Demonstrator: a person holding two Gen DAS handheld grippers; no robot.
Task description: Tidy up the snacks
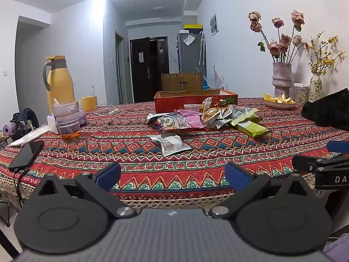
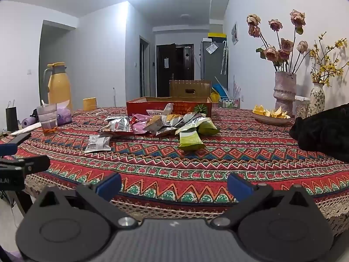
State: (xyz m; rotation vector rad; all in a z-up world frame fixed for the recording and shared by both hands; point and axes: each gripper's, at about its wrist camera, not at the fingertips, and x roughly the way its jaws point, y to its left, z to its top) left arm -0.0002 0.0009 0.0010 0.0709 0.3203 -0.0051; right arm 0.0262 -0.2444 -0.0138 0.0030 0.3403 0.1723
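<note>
A pile of snack packets lies mid-table in front of a shallow red cardboard box. A silver packet lies apart, nearer me. Green packets lie at the pile's right. My left gripper is open and empty at the table's near edge. My right gripper is open and empty, beside it to the right. Each shows at the other view's edge.
The table has a red patterned cloth. At left stand a yellow jug, a glass cup and a phone. At right are a flower vase, a fruit bowl and a black bag.
</note>
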